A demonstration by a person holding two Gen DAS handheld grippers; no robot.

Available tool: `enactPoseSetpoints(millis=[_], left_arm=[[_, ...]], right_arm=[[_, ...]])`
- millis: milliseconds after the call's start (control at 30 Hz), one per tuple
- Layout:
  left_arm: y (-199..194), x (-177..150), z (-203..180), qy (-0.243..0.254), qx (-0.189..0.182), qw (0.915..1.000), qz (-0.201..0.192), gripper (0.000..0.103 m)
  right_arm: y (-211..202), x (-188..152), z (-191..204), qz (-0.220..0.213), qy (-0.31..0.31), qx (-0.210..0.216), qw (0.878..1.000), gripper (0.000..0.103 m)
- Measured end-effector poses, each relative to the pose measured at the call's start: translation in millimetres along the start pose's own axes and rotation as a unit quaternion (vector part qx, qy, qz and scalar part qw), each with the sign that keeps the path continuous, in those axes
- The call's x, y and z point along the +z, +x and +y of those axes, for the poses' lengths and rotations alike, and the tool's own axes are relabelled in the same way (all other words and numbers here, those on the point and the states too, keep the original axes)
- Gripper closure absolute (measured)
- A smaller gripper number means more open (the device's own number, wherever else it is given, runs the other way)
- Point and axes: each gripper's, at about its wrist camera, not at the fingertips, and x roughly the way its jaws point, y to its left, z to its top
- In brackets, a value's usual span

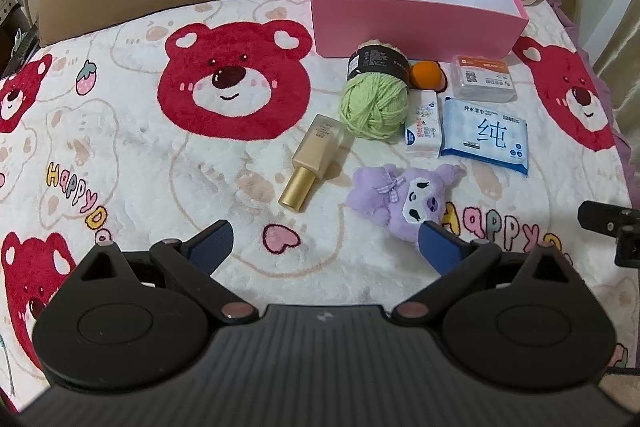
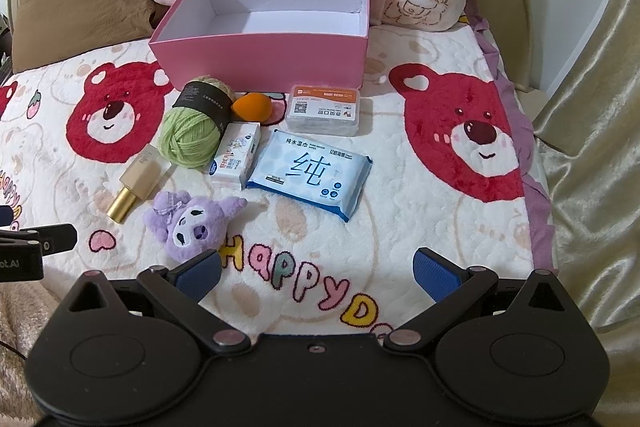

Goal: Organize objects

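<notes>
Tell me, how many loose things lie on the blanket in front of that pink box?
7: green yarn, orange ball, clear case, white carton, blue wipes, gold bottle, purple plush. Something small could hide behind the yarn.

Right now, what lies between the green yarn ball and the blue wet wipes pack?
The small white carton lies between the yarn ball and the wet wipes pack. The right wrist view shows this clearly.

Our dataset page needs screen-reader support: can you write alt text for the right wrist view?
An open right gripper hovers over a bear-print blanket where a blue wet-wipes pack, purple plush toy, green yarn ball and gold-capped bottle lie before an empty pink cardboard box.
</notes>
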Motion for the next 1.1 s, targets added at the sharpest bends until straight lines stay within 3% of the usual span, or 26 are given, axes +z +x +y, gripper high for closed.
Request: enactPoseSetpoints(millis=[467,567,667,800,967,1100], left_arm=[[-1,0,1,-0.008,-0.001,1.0,-0.001,0.003],[-4,6,3,0.001,-0.009,0.9999,-0.01,0.002],[-8,12,4,0.02,-0.008,0.9995,-0.021,0.002],[-11,25,10,0.03,-0.024,0.9987,-0.032,0.002],[-1,52,14,0.037,-0.07,0.9962,-0.034,0.002],[21,73,8,0.056,-0.098,0.9934,-0.021,0.003]], right_arm=[[0,2,0,0.002,-0.005,0.001,1.0,0.0],[-6,12,2,-0.003,-0.054,0.001,0.999,0.0],[-25,29,0,-0.048,-0.089,-0.018,0.995,0.0],[-36,45,-7,-0.065,-0.087,0.038,0.993,0.0],[-19,48,-11,-0.079,-0.058,0.121,0.988,0.0],[15,48,-11,-0.036,-0.037,0.153,0.987,0.0]])
